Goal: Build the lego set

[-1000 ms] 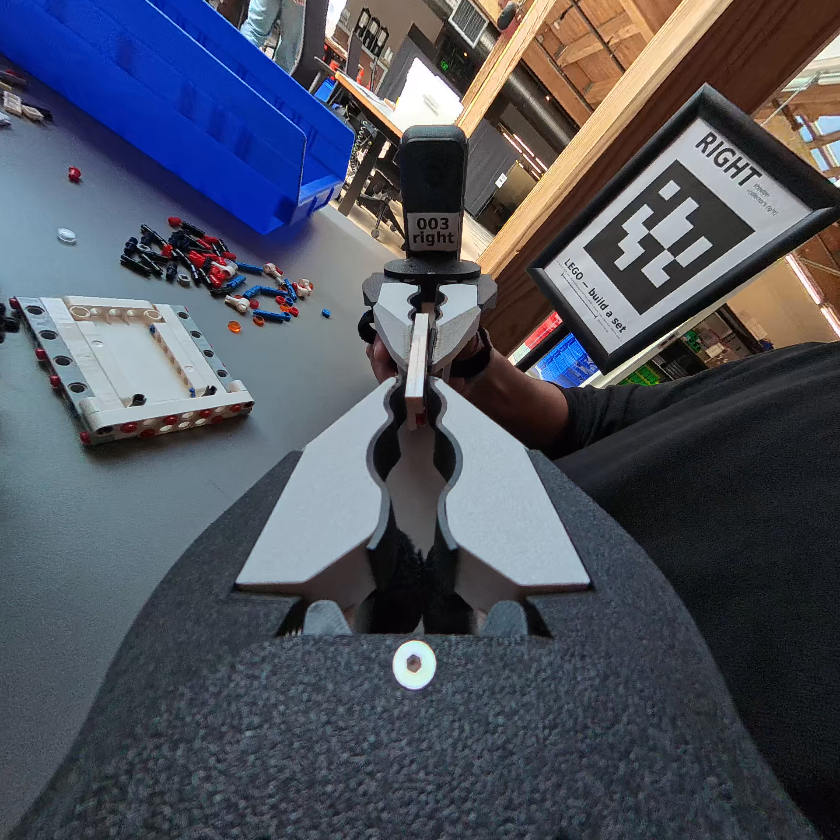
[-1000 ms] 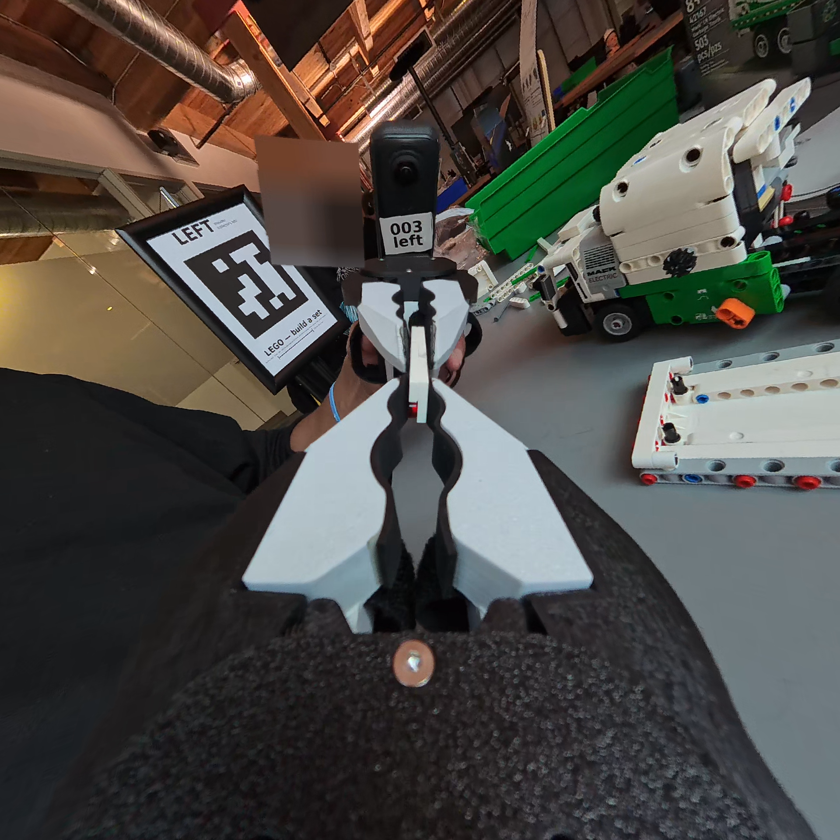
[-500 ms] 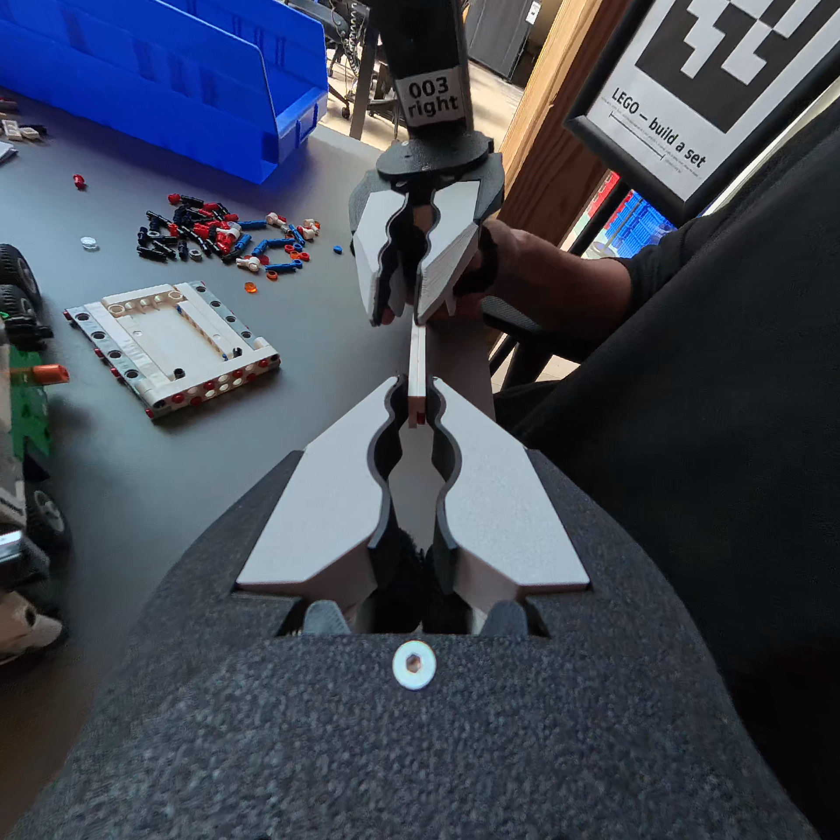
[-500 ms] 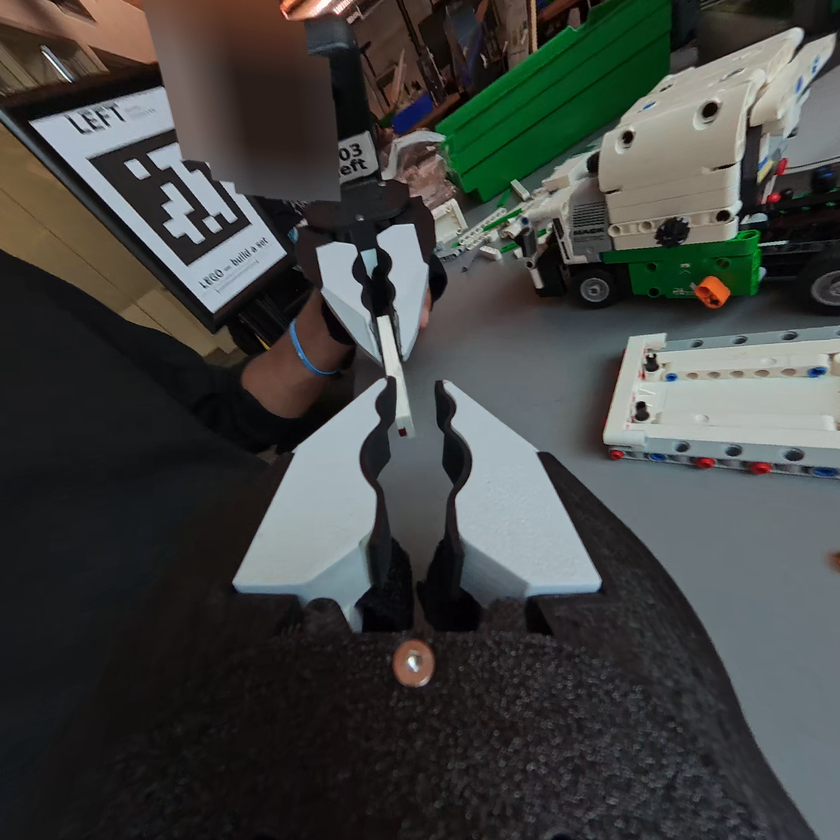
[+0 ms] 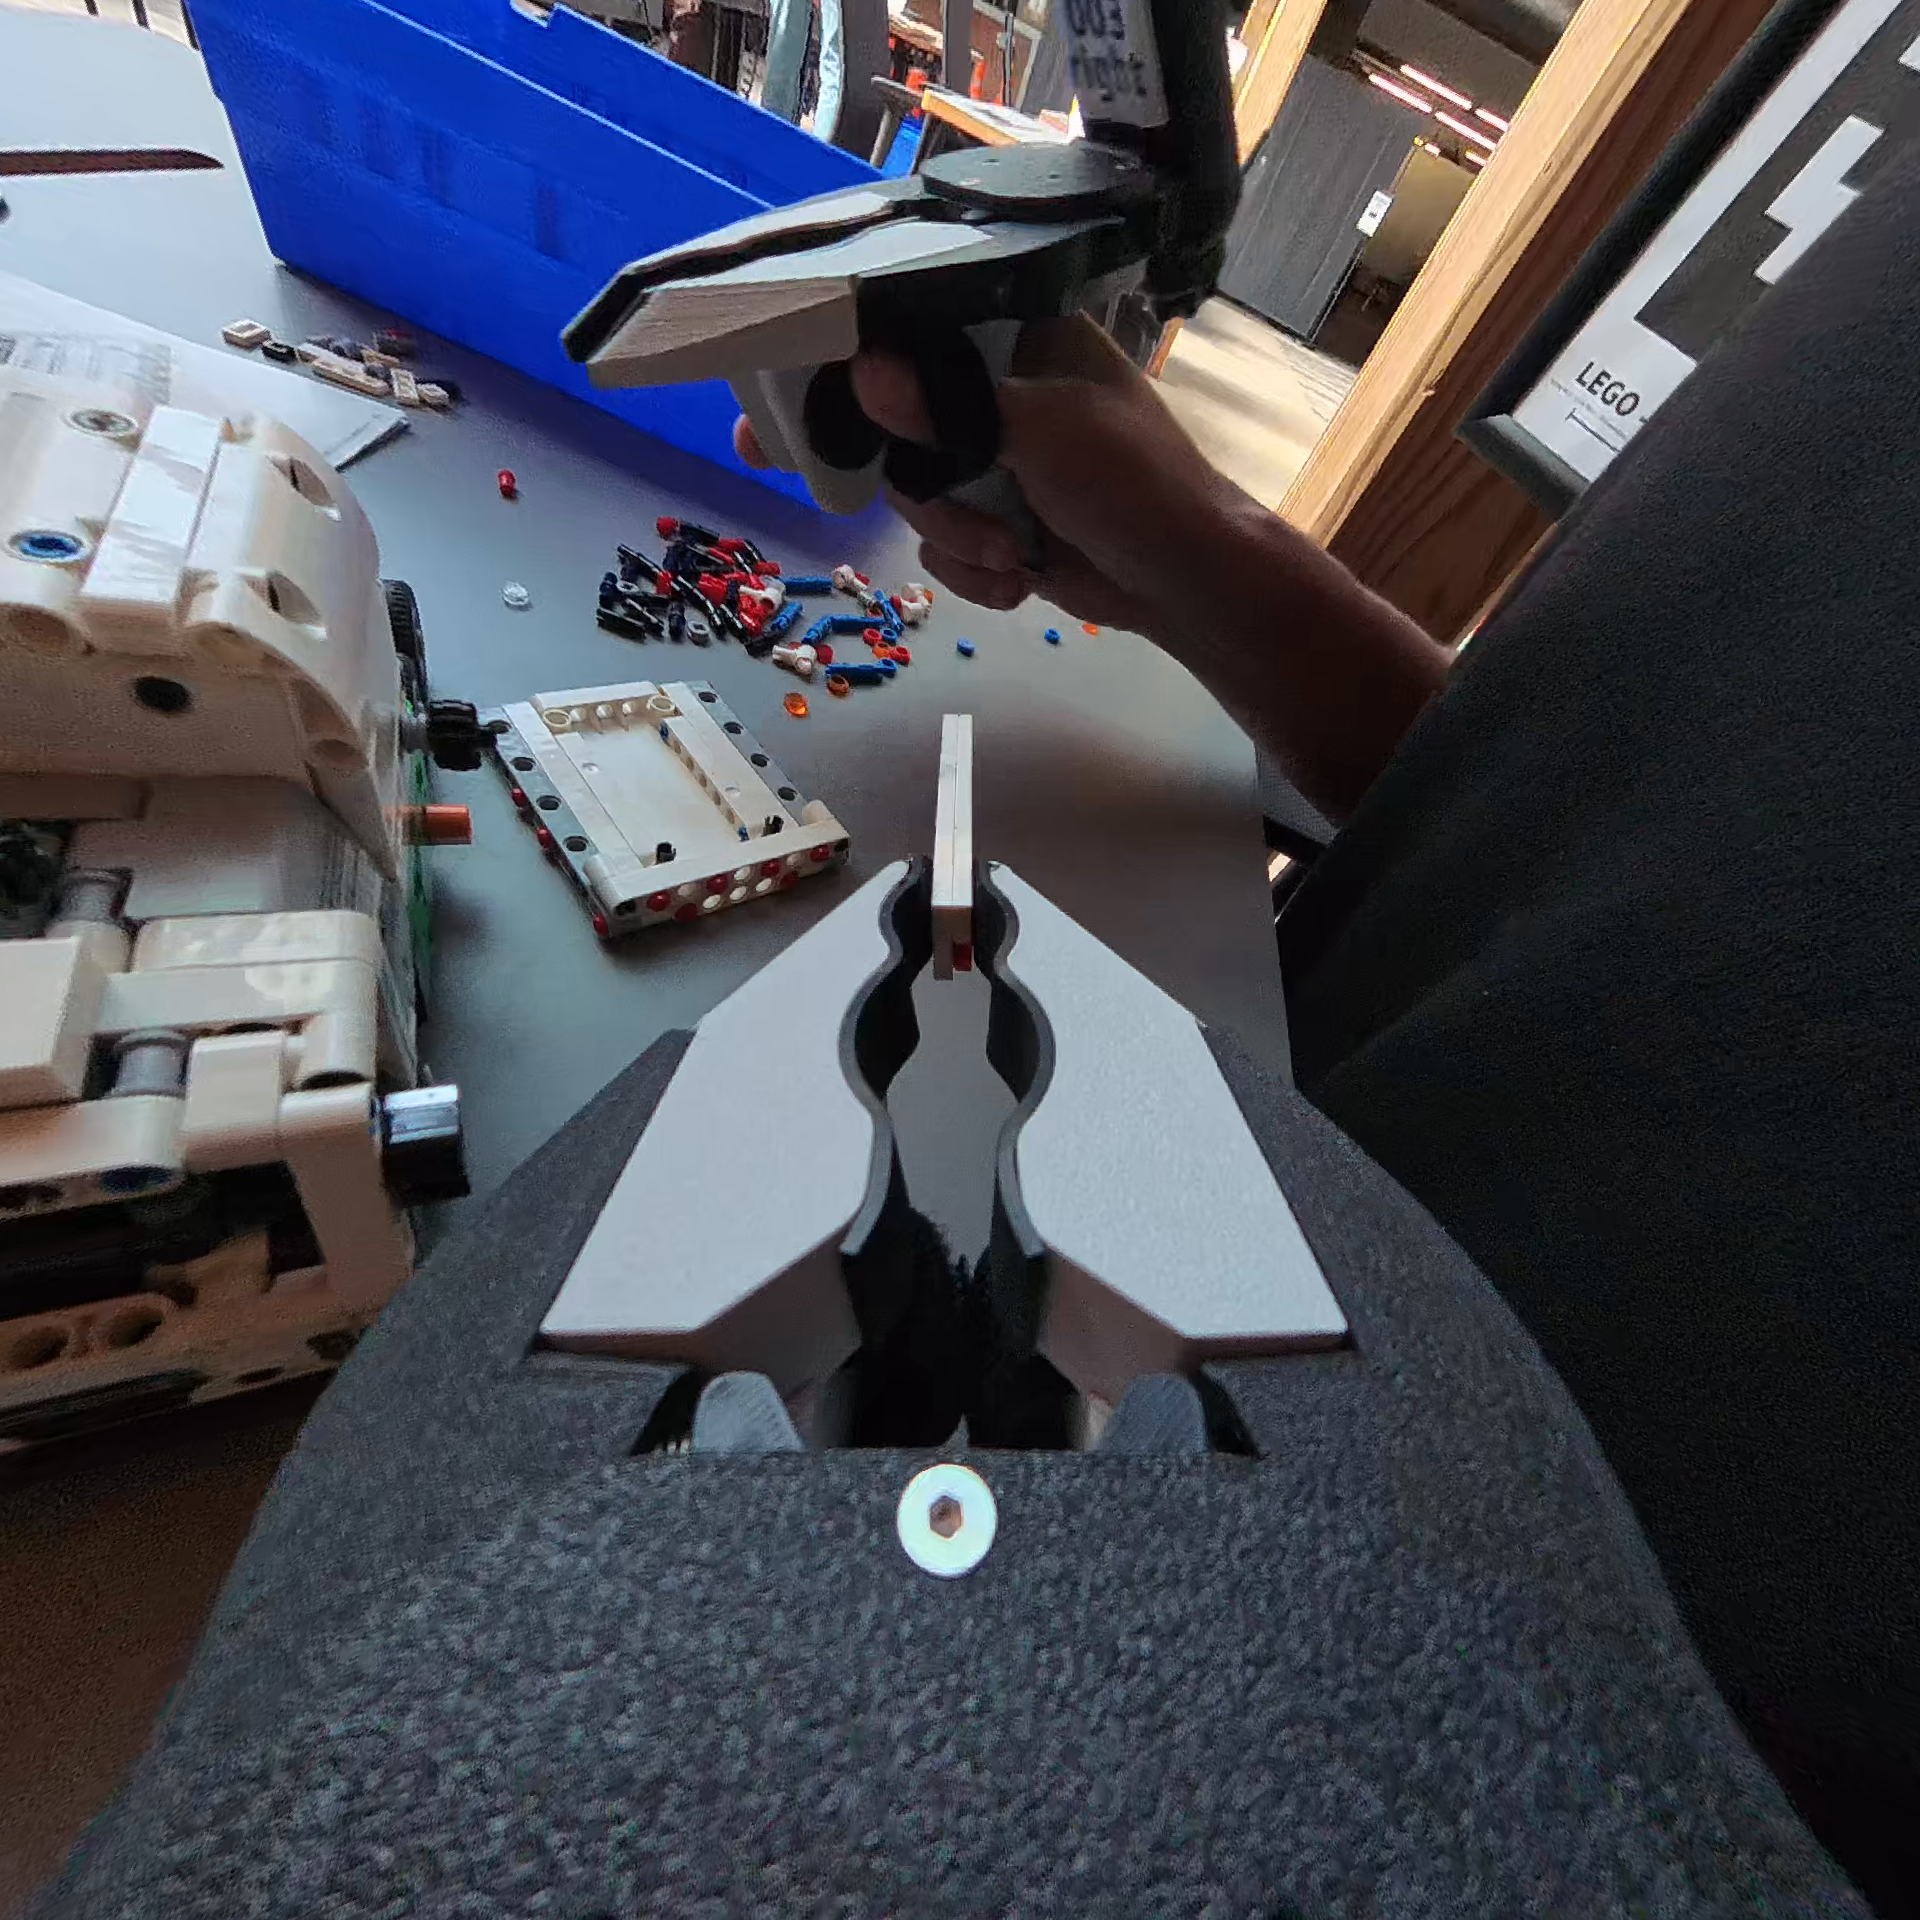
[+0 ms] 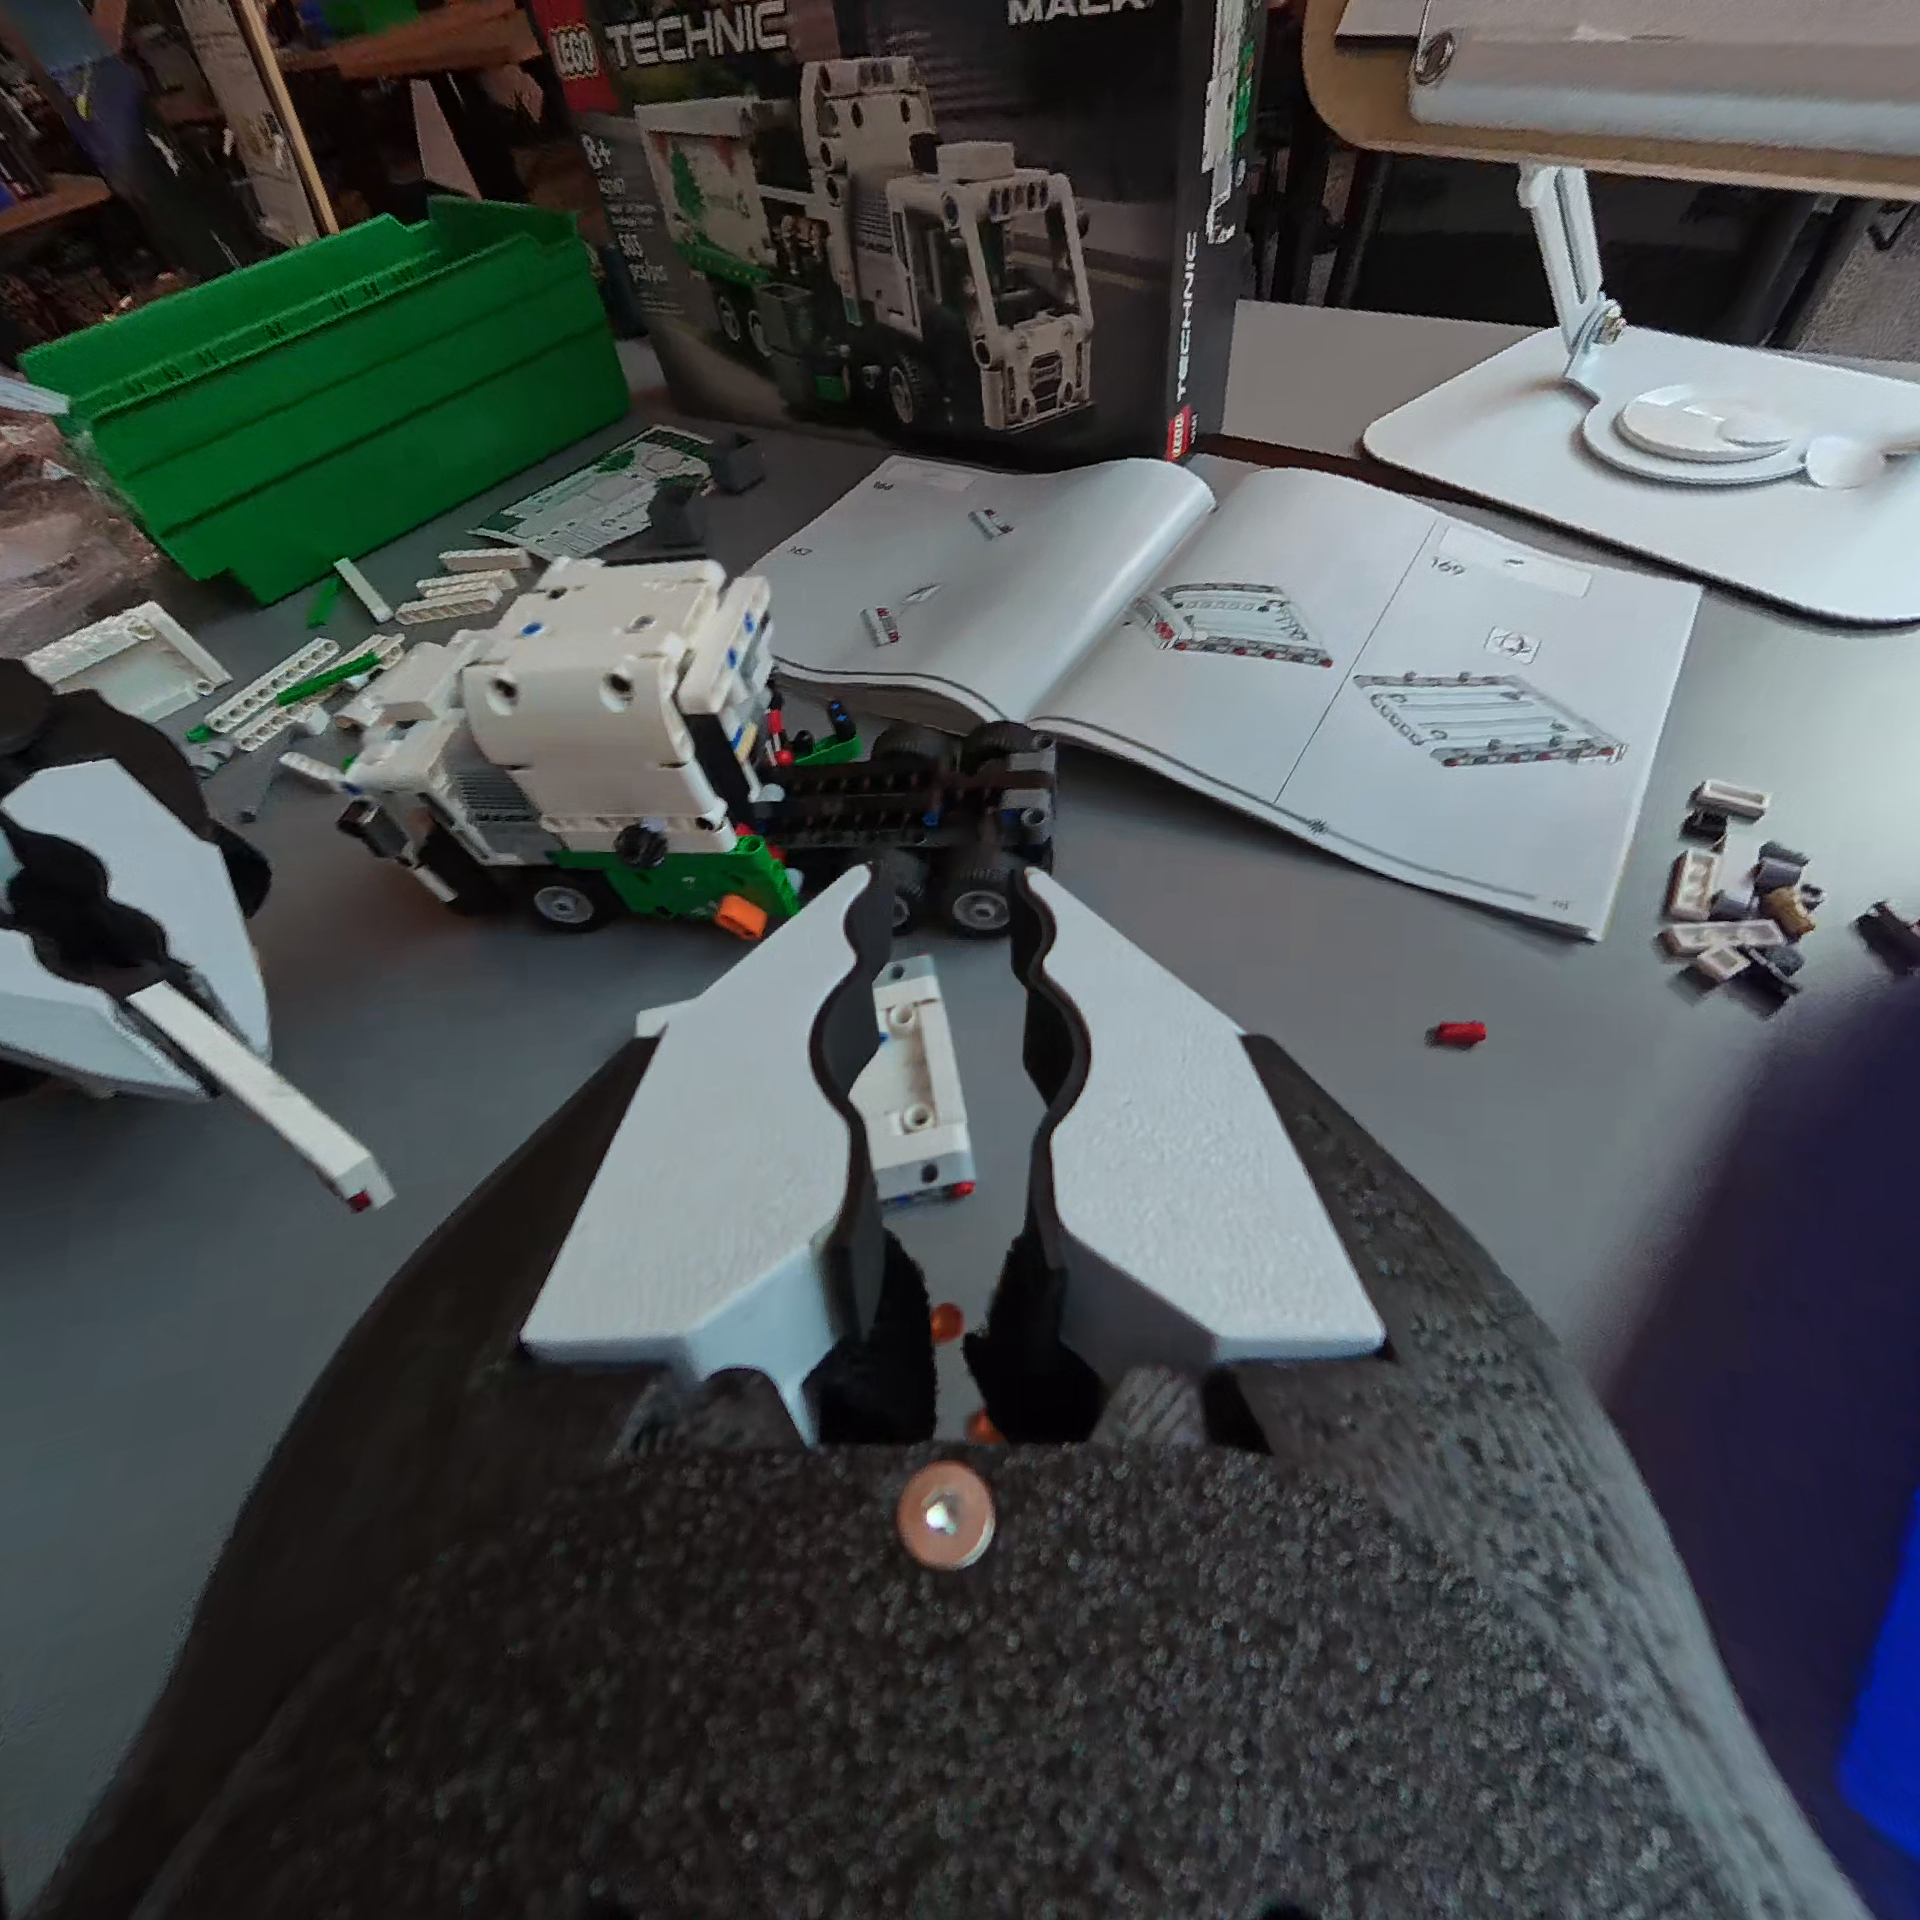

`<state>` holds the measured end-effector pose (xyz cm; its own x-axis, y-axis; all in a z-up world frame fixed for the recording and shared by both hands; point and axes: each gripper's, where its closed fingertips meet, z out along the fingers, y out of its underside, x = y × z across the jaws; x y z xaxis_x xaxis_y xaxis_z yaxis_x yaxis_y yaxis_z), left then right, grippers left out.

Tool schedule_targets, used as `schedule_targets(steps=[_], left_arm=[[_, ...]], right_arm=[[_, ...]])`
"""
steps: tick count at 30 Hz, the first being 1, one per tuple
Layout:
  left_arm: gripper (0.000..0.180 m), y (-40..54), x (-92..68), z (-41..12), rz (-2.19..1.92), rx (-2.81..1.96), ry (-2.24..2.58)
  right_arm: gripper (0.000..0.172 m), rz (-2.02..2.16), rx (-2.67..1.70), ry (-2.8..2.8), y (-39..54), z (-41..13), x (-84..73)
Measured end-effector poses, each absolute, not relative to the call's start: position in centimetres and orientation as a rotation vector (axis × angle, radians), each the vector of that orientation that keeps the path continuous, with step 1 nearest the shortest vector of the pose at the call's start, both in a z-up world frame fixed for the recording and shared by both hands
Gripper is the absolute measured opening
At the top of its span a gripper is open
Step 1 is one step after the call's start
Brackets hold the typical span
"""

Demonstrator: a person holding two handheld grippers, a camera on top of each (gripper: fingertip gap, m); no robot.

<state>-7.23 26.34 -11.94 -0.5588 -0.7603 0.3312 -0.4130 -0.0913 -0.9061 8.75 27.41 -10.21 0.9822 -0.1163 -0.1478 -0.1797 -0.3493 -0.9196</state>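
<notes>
The grey desk carried everything described here, taken from largest to smallest with the toy truck as landmark. Behind the truck stood a green bin and a dark product box; to the truck's right lay an open instruction booklet. In the left wrist view a blue bin stood beyond the truck's white cab.

In front of the truck lay a flat white frame panel edged with red pins, and beyond that panel a scatter of small black, red and blue pins.

The left gripper had its jaws clenched on a thin white beam, both pads pressing its flat faces; the beam, with a red pin at its near end, stood on edge and projected forward above the desk, to the right of the frame panel and well apart from the truck.

The right gripper had its jaws released and bare, hanging above the frame panel, near the truck's rear wheels. A single red pin lay on the desk to the truck's right.
</notes>
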Motion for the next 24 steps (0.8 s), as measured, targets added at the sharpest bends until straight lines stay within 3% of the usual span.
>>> schedule_targets(steps=[7, 24], left_arm=[[0.005, 26.1, -5.8, -11.8, -1.637, -1.189, 1.908], [0.005, 27.3, -5.2, -11.3, -1.804, -1.298, 1.839]], right_arm=[[0.034, -0.077, -2.115, 0.204, 32.0, -11.7, 16.2], [0.032, -0.015, -2.129, 0.242, 33.3, -14.0, 15.4]])
